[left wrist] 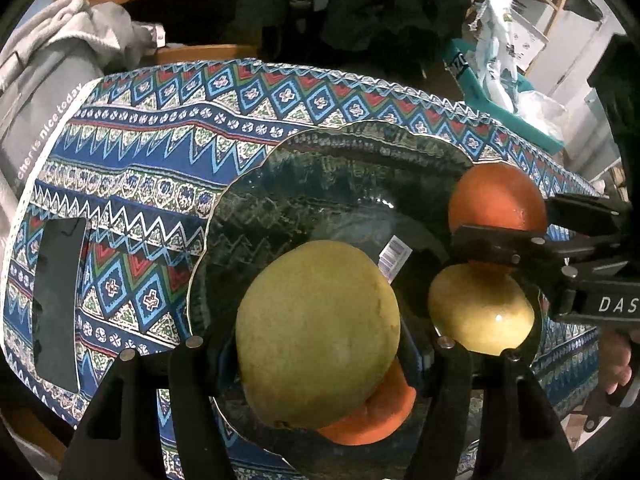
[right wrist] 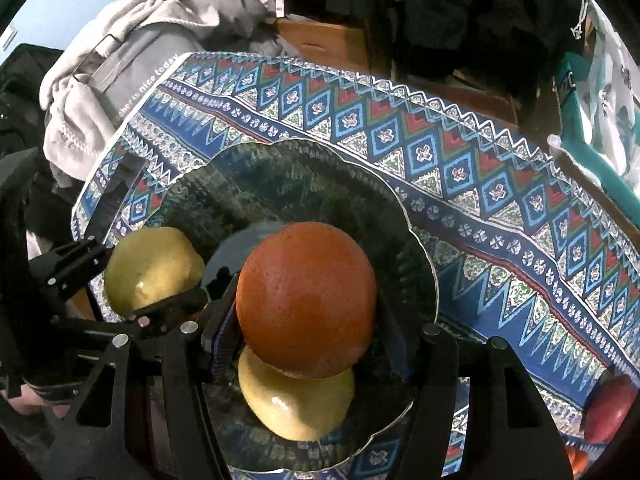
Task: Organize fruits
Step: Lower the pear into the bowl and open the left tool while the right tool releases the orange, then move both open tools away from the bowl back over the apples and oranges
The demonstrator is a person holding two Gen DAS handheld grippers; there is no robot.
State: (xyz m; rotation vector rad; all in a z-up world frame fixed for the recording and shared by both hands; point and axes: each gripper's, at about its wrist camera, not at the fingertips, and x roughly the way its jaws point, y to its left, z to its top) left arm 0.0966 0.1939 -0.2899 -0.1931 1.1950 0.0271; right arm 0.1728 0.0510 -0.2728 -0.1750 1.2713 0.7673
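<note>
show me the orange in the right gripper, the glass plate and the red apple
orange (right wrist: pixel 306 300), right wrist view, middle of its skin
glass plate (right wrist: pixel 288 184), right wrist view, bare far part
red apple (right wrist: pixel 612 408), right wrist view, visible side

Fruits (left wrist: pixel 482 312) in plate (left wrist: pixel 320 168), plate on tablecloth (left wrist: pixel 160 152)

white lettering "...cher is nice today" along the grey fabric item (left wrist: pixel 38 128) beside the patterned cloth, first letters cut off | same lettering seen in the right wrist view on that grey fabric (right wrist: pixel 148 80) | white "DAS" on the black body of the right gripper (left wrist: pixel 618 304), rest out of frame | barcode sticker (left wrist: pixel 394 258) on the dark glass plate (left wrist: pixel 304 184), digits unreadable
</note>
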